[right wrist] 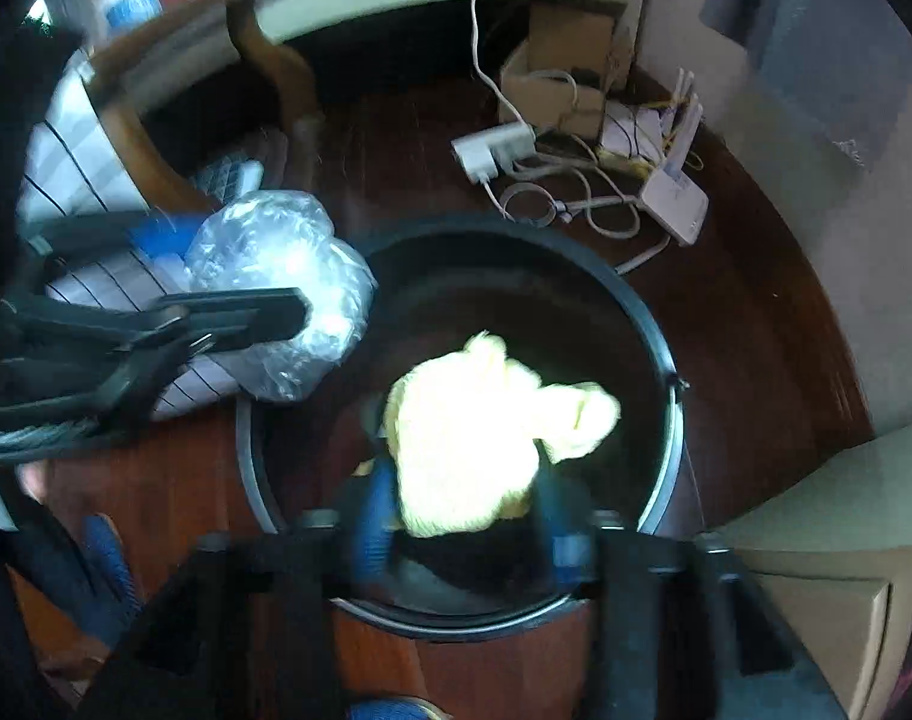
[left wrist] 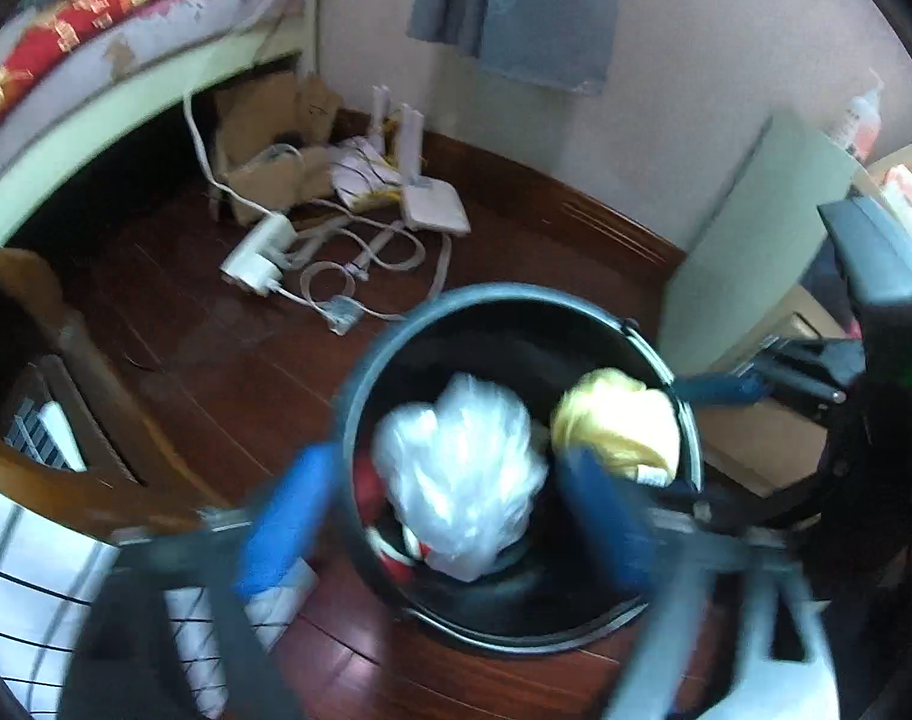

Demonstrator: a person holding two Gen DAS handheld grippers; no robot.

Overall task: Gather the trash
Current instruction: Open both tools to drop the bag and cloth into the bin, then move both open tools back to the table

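Observation:
A black round trash bin point(left wrist: 582, 306) stands on the dark wood floor; its rim also shows in the right wrist view point(right wrist: 648, 312). My left gripper point(left wrist: 450, 492) has its blue fingers wide apart around a crumpled clear plastic bag point(left wrist: 462, 474) that hangs over the bin; I cannot tell whether they press on it. In the right wrist view that bag point(right wrist: 276, 282) shows at the left gripper's tip by the bin's left rim. My right gripper point(right wrist: 468, 516) is shut on a crumpled yellow wad point(right wrist: 480, 432) over the bin's mouth; the wad also shows in the left wrist view point(left wrist: 618, 420).
A white power strip point(left wrist: 258, 258), coiled cables and a white router point(left wrist: 432, 210) lie on the floor beyond the bin. Cardboard boxes point(left wrist: 270, 138) sit under the bed. A wooden chair leg point(right wrist: 288, 84) stands left. A pale cabinet point(left wrist: 750, 252) and a box stand right.

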